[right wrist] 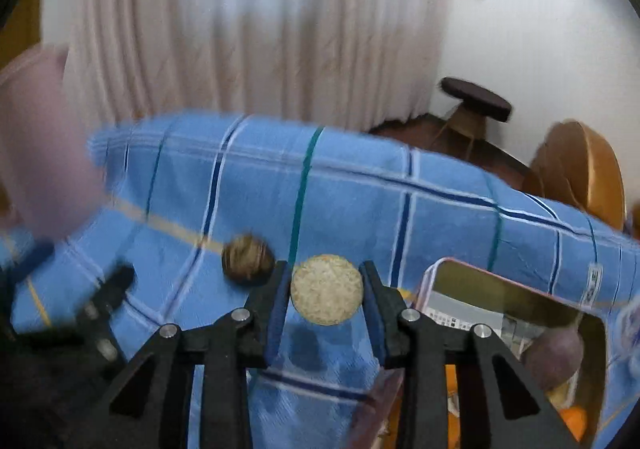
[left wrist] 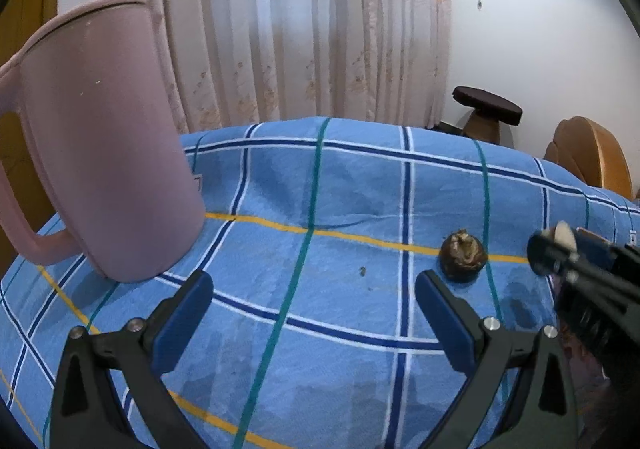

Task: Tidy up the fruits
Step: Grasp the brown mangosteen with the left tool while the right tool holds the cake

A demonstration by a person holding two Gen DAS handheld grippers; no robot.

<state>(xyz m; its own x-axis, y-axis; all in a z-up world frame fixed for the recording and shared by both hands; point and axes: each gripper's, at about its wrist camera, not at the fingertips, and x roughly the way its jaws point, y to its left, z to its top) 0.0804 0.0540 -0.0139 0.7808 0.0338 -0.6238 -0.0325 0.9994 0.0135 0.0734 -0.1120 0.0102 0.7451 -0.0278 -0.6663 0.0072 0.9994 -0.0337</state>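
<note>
Pink plastic jug sits far left on the blue checked table. Left hand-held gripper hangs wide open, empty. Dark brown wrinkly round fruit lies just off its right finger. Right hand-held gripper is clamped on a pale round peeled fruit, with the pink-rimmed box to its right.
</note>
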